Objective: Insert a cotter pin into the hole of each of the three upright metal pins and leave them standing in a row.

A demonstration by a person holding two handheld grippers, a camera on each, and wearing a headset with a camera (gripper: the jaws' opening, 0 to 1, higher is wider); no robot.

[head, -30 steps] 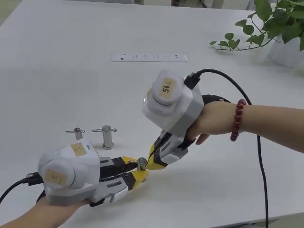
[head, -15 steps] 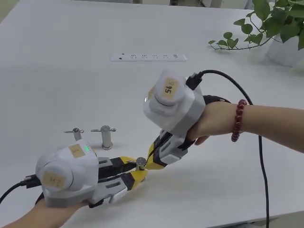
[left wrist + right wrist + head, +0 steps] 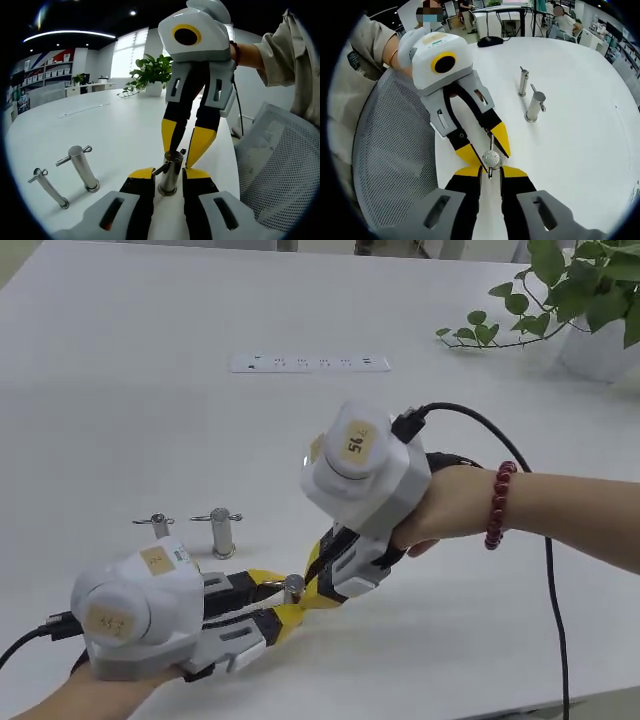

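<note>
Holding metal pin (image 3: pixel 170 167) upright: left gripper (image 3: pixel 169 174) | right gripper (image 3: pixel 491 172) pinching cotter pin (image 3: pixel 491 142) at pin's head

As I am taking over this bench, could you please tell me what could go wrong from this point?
1. The thin cotter pin, pinched by the right gripper, may skew and jam at the hole of the metal pin.
2. Pushing sideways could tilt that pin in the left gripper.
3. It stands apart from the two finished pins, so it may end up outside their row.
</note>
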